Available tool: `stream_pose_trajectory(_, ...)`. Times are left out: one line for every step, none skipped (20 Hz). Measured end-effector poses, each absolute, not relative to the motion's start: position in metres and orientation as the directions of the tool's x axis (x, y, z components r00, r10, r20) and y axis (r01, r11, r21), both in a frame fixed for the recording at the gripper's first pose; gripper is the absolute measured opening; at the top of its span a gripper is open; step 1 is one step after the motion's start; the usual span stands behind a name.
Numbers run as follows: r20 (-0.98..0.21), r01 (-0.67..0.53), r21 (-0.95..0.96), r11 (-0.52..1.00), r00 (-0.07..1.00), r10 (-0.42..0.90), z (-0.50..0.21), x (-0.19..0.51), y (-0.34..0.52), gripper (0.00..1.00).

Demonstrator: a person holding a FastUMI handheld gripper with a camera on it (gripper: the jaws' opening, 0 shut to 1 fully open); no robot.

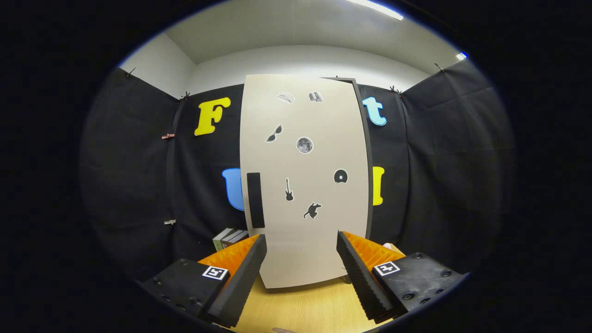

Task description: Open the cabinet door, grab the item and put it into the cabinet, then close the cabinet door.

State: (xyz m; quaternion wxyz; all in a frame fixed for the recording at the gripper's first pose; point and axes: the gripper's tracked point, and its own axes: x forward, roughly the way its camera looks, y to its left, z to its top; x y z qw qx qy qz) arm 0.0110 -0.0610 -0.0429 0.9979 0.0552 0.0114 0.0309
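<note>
door (303, 185) shut (handle (255, 200) on its left edge) | gripper (301, 273) fingers wide, holding nothing | books (230, 238) beside cabinet; either stage

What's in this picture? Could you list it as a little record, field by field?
cabinet: pale door, shut or nearly so, standing on a wooden table
handle: dark vertical bar near the door's left edge
stickers: several on the door, among them a guitar and a moon
books: a few left of the cabinet
tongs: open, nothing between the fingers, pointed at the door's lower part
</note>
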Motion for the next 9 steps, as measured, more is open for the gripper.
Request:
stream_pose_trajectory(-0.022,-0.056,0.108,0.993,0.998,0.059,-0.0437,0.0107,-0.0617,0.98)
stream_pose_trajectory(-0.025,-0.054,0.106,0.993,0.998,0.057,-0.0440,0.0106,-0.0616,0.98)
stream_pose_trajectory(-0.027,-0.049,0.103,0.993,0.998,0.052,-0.0446,0.0091,-0.0618,0.98)
stream_pose_trajectory(-0.026,-0.046,0.100,0.994,0.998,0.049,-0.0436,0.0088,-0.0623,0.98)
stream_pose_trajectory(-0.020,-0.044,0.097,0.994,0.999,0.046,-0.0421,0.0076,-0.0613,0.98)
stream_pose_trajectory(-0.016,-0.044,0.096,0.994,0.999,0.046,-0.0411,0.0070,-0.0608,0.98)
stream_pose_trajectory(-0.013,-0.044,0.095,0.995,0.999,0.045,-0.0402,0.0062,-0.0604,0.98)
stream_pose_trajectory(-0.012,-0.042,0.093,0.995,0.999,0.044,-0.0402,0.0056,-0.0605,0.98)
stream_pose_trajectory(-0.012,-0.042,0.090,0.995,0.999,0.044,-0.0404,0.0049,-0.0606,0.98)
